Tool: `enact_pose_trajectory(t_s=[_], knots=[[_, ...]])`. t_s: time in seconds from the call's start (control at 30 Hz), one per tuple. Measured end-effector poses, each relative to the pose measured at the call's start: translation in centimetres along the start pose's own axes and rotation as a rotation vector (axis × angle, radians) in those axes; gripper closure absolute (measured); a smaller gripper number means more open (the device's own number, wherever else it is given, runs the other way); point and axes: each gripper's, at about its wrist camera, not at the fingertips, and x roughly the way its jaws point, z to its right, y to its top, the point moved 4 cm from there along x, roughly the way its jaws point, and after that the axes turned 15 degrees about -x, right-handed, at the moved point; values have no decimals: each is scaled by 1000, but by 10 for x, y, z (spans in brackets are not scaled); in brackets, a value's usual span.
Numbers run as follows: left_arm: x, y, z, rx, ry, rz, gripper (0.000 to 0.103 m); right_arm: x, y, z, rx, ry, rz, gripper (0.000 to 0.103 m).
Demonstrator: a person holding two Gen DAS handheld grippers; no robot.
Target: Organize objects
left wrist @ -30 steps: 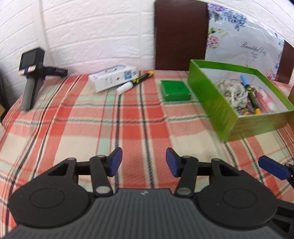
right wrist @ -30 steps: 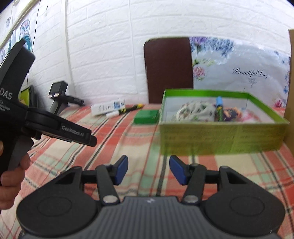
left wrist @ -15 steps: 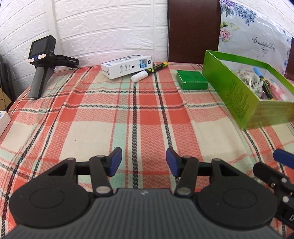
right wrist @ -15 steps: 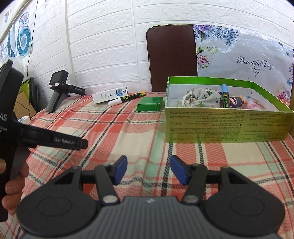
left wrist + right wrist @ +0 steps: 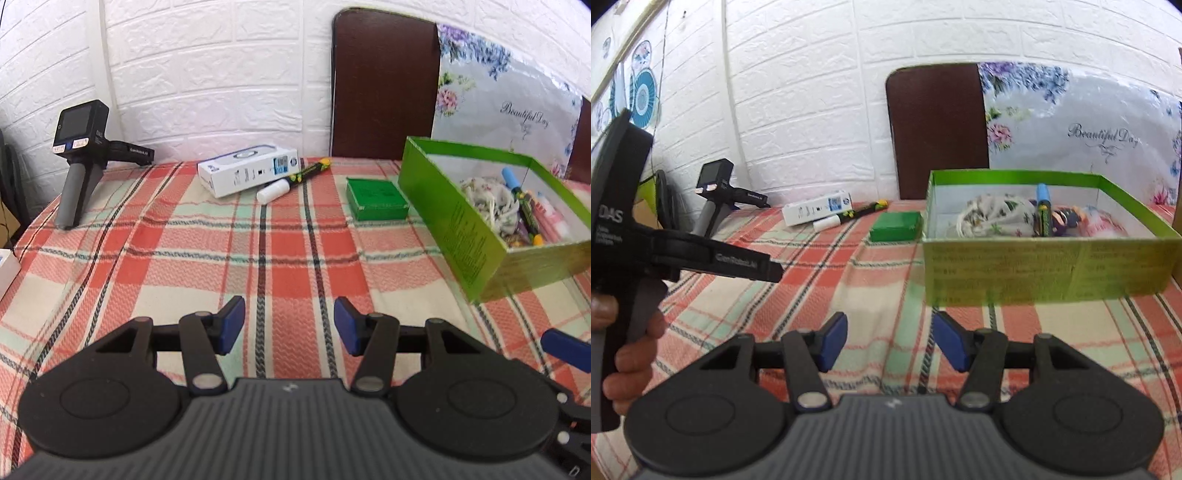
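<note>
A green open box [image 5: 476, 243] [image 5: 1045, 269] stands at the right of the plaid tablecloth [image 5: 280, 258], holding a cloth pouch [image 5: 993, 218], markers and small items. Left of it lies a flat green box [image 5: 376, 199] [image 5: 895, 227]. Farther left a white carton [image 5: 247, 173] [image 5: 816, 208] and a black marker with a white cap [image 5: 291, 181] [image 5: 849, 216] lie near the wall. My left gripper [image 5: 289, 325] hangs open over bare cloth, nothing between its fingers. My right gripper [image 5: 889, 341] is open and empty too, just in front of the green box.
A spare black handheld gripper [image 5: 81, 162] [image 5: 716, 195] stands at the far left by the white brick wall. A brown chair back [image 5: 384, 81] and a floral bag [image 5: 1082, 122] rise behind the table. A hand [image 5: 628, 350] holds the left gripper's handle.
Both views shifted slightly and then settled; the jaws of both grippers kept the same gap. Nothing on the table moved.
</note>
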Motion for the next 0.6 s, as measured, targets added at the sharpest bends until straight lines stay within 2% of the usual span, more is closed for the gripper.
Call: enact_pose_trajectory(t_s=[0.1,0.43,0.6], knots=[[2,-3,0,1,0,-23,48,1,0,0,10,7,5,50],[3,-1,5,23,2,-12,48,3,-3,1,-4,3,4,50],[5,-1,-1,3,11,-18,48,6,-4,-3,-16,12,-1,50]])
